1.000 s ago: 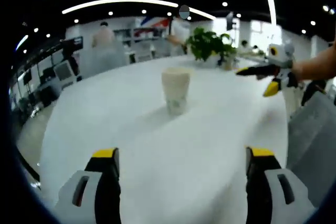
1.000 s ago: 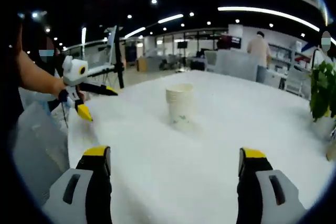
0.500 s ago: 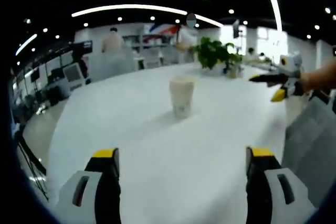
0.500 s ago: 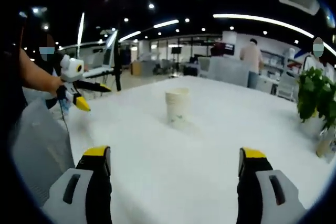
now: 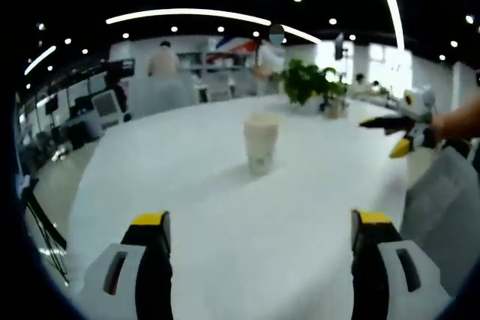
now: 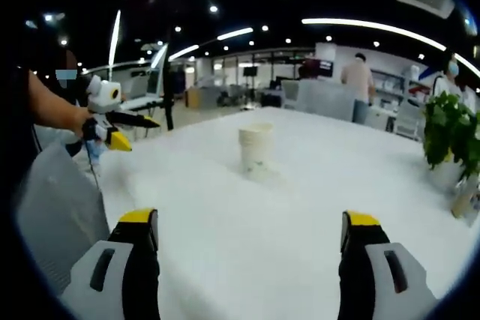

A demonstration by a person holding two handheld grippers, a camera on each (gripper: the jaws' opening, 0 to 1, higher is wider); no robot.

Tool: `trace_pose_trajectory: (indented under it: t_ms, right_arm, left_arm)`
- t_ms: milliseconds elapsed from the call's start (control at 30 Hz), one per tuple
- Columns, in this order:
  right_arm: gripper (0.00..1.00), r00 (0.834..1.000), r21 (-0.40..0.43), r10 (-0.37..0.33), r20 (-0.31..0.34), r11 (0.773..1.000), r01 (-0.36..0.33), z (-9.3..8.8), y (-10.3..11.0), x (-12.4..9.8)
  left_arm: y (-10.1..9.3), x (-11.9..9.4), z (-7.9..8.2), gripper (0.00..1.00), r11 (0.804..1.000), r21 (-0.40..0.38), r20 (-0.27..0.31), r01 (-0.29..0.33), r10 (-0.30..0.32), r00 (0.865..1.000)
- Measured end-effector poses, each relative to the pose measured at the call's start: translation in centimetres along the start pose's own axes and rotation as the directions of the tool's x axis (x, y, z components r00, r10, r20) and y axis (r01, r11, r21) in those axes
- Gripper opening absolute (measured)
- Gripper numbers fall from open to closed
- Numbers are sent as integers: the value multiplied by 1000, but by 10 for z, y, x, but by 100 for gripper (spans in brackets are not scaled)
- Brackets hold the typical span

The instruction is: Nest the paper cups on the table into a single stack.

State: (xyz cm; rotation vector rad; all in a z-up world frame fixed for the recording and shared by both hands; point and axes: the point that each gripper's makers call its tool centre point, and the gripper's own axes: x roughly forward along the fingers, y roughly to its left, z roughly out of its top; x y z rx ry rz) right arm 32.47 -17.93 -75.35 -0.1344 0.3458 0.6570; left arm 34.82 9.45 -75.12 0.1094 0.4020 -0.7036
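Standing well ahead of left gripper (image 5: 259, 230) | cup stack (image 5: 261, 142) | table (image 5: 187, 207)

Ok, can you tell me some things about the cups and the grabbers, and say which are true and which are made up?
1. The paper cups stand upright on the white table. True.
2. The left gripper is squeezing the cups. False: its jaws are wide apart and hold nothing.
3. A green plant sits on the table. True.
4. The cups lie tipped on their side. False: they stand upright as one stack.
5. The right gripper is open and away from the cups. True.
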Motion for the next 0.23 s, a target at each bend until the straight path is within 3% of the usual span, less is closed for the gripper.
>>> trace_pose_trajectory:
  t_ms: [233]
  right_arm:
    - [100,1000,21,-5,2,1000,5,-3,2,-4]
  left_arm:
    - [-3,-2,-1,99,1000,10,-3,5,-5,1000]
